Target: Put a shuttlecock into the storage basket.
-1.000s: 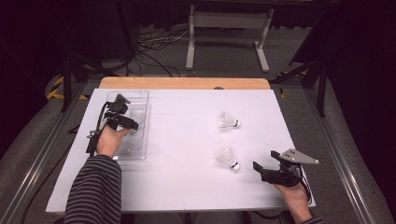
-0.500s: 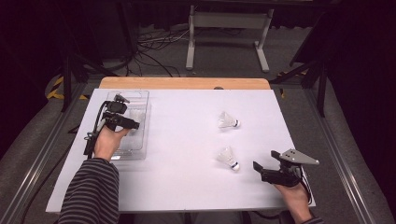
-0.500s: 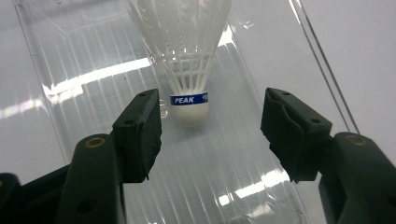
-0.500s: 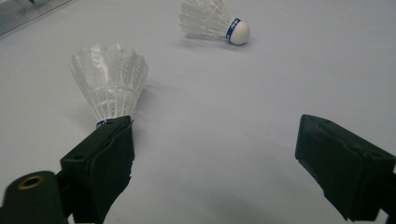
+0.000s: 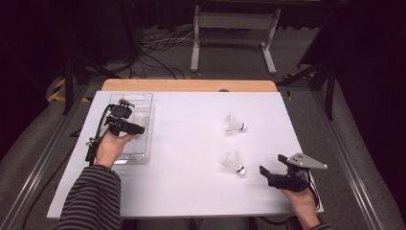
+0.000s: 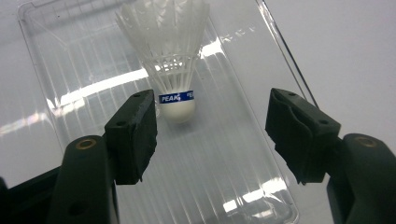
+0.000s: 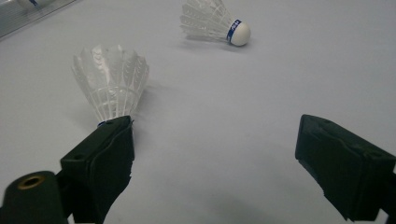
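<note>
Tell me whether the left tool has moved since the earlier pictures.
Yes, slightly: the left tool has drawn back toward the tray's near end, its jaws just opening, leaving the shuttlecock lying free in the tray.

The shuttlecock (image 6: 173, 56) in the clear ribbed tray (image 6: 70, 70) was white, with a blue band lettered in white above its cork. Two more white shuttlecocks (image 5: 234, 123) (image 5: 233, 161) with blue bands lay at two and four o'clock on the white table (image 5: 186, 143). Both grippers (image 5: 125, 125) (image 5: 273, 178) were black; the sleeve (image 5: 93, 201) at seven o'clock was striped grey and black.
</note>
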A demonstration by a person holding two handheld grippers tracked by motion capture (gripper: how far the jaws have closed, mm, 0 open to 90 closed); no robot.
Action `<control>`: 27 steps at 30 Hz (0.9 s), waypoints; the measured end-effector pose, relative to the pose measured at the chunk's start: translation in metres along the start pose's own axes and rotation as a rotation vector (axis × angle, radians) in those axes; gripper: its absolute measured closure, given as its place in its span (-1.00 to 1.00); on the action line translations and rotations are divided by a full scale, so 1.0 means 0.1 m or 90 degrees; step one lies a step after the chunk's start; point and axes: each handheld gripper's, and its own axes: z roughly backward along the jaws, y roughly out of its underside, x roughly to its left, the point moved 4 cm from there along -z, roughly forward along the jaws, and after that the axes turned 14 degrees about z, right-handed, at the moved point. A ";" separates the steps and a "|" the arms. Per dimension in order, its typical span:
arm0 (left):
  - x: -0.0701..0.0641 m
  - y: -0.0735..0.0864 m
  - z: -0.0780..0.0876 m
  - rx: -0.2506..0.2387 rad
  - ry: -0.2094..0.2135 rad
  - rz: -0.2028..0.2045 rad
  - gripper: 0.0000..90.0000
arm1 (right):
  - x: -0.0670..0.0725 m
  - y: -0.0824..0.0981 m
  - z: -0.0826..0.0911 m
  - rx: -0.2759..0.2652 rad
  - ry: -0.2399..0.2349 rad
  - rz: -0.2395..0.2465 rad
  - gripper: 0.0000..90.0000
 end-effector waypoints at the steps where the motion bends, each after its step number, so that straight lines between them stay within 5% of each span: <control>1: 0.00 0.00 0.01 -0.001 0.001 -0.002 -0.24 | 0.00 0.00 0.00 0.000 0.000 -0.001 -0.72; 27: 0.03 0.13 0.19 -0.041 0.043 0.000 -0.25 | 0.00 0.00 0.00 0.000 -0.001 -0.003 -0.73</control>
